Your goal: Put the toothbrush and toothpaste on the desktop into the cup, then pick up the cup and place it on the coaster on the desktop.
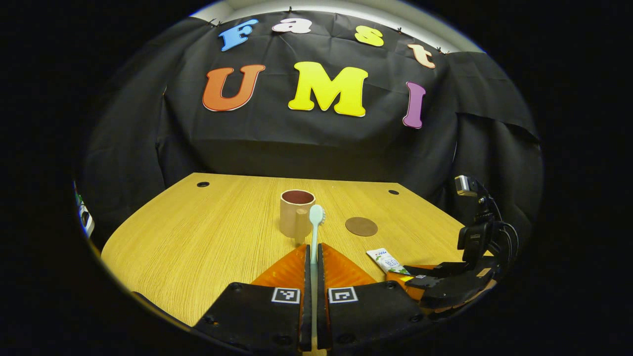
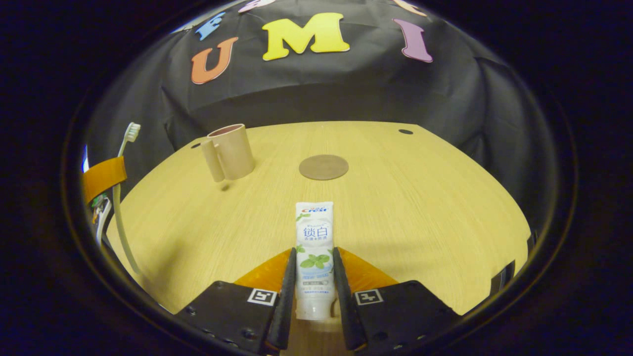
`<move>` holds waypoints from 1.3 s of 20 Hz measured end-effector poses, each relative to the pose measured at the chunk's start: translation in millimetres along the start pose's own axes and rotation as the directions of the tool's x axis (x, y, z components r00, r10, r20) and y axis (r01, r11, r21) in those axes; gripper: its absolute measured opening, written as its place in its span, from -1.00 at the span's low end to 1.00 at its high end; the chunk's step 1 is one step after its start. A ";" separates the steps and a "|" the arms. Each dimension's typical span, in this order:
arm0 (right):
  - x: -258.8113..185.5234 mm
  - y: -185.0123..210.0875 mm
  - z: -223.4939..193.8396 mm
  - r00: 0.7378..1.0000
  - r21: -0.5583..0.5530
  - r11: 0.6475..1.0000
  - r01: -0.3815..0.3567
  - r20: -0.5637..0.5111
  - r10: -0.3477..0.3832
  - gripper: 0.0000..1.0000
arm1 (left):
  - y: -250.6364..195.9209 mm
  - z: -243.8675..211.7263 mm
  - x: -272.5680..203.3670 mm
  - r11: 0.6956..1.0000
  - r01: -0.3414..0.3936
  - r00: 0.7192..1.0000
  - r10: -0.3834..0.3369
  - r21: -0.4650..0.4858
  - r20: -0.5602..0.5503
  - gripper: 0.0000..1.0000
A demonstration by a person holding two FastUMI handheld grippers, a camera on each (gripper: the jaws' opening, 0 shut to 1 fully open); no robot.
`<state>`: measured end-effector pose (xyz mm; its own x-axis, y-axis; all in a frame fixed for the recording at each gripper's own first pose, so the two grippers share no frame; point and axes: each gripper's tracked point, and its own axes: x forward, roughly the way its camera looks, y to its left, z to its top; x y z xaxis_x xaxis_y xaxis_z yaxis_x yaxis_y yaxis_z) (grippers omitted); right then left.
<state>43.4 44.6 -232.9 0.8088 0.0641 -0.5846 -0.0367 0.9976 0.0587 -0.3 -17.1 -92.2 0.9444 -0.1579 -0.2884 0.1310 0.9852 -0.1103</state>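
My left gripper [image 1: 313, 247] is shut on a pale toothbrush [image 1: 316, 215], which points bristle-end forward over the wooden desktop [image 1: 198, 232]. Just beyond the bristles stands a beige cup [image 1: 296, 211] with its handle toward me. A round brown coaster [image 1: 361, 226] lies right of the cup. In the right gripper view, my right gripper [image 2: 314, 251] is closed on the sides of a white toothpaste tube [image 2: 314, 232] lying low along the desktop [image 2: 420, 198]. The cup [image 2: 230, 151] and coaster [image 2: 324, 166] sit ahead. The left gripper [image 2: 101, 178] holds the toothbrush [image 2: 118, 207] upright at the far left.
The right gripper [image 1: 413, 276] and its cables hang at the desktop's right edge, with the toothpaste [image 1: 387, 260] sticking out from it. Small dark holes [image 1: 203, 184] mark the desktop's far corners. Black cloth closes off the back.
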 end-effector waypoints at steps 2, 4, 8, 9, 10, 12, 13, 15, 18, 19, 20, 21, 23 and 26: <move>1.1 1.1 2.0 1.000 0.013 1.000 -0.014 0.002 0.014 -0.22 | -0.4 5.3 0.1 1.000 -0.001 1.000 0.001 0.004 0.008 -0.86; -0.2 -1.0 4.1 1.000 0.014 1.000 -0.018 0.014 0.018 -0.30 | 1.5 10.9 1.5 1.000 0.001 1.000 -0.001 -0.001 0.021 -0.87; -10.3 3.0 21.9 0.995 0.045 0.997 -0.064 0.077 0.060 -0.36 | 9.2 27.3 5.1 1.000 -0.002 0.998 0.002 -0.011 0.059 -0.86; -13.9 2.9 31.7 0.992 0.045 0.997 -0.065 0.107 0.060 -0.36 | 7.5 32.8 7.8 1.000 0.005 0.998 -0.004 -0.012 0.063 -0.87; -17.2 3.0 41.3 0.989 0.047 0.997 -0.067 0.134 0.060 -0.35 | 6.5 39.5 11.5 1.000 0.009 0.998 -0.008 -0.015 0.066 -0.87; -26.3 5.3 65.9 0.978 0.053 0.996 -0.078 0.196 0.066 -0.36 | 9.6 56.6 20.8 1.000 0.016 0.996 -0.014 -0.022 0.087 -0.87; -29.4 6.4 77.3 0.974 0.056 0.995 -0.079 0.215 0.065 -0.36 | 9.3 65.9 24.7 1.000 0.021 0.995 -0.019 -0.020 0.100 -0.87; -35.6 11.9 94.1 0.969 0.047 0.995 -0.089 0.236 0.075 -0.36 | 12.8 81.7 36.3 0.999 0.028 0.992 -0.025 -0.019 0.121 -0.87; -44.5 17.9 122.5 0.957 0.036 0.994 -0.099 0.275 0.086 -0.36 | 16.0 102.9 59.5 0.999 0.037 0.991 -0.035 -0.017 0.132 -0.87; -45.9 17.5 130.7 0.955 0.022 0.996 -0.084 0.288 0.074 -0.36 | 16.1 108.3 66.7 0.999 0.044 0.990 -0.042 -0.011 0.134 -0.87; -45.9 16.6 139.9 0.950 0.003 0.998 -0.067 0.305 0.063 -0.36 | 15.5 113.8 73.3 0.999 0.048 0.989 -0.048 0.003 0.139 -0.86; -46.6 17.5 150.0 0.944 -0.013 0.998 -0.056 0.325 0.057 -0.36 | 16.8 119.7 82.3 0.999 0.046 0.988 -0.048 0.021 0.144 -0.87; -44.6 21.0 164.0 0.936 -0.029 0.998 -0.049 0.347 0.056 -0.36 | 17.8 131.5 101.3 0.998 0.044 0.987 -0.052 0.051 0.153 -0.86; -36.0 27.9 177.9 0.938 -0.021 0.997 -0.073 0.339 0.075 -0.36 | 17.3 142.6 123.9 0.997 0.062 0.986 -0.067 0.043 0.153 -0.87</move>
<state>117.6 65.4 -66.3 0.9548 0.1265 -0.2690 -0.1076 0.9907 0.0839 162.0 -10.1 5.8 0.9684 -0.2120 -0.1315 0.2017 0.9756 -0.0869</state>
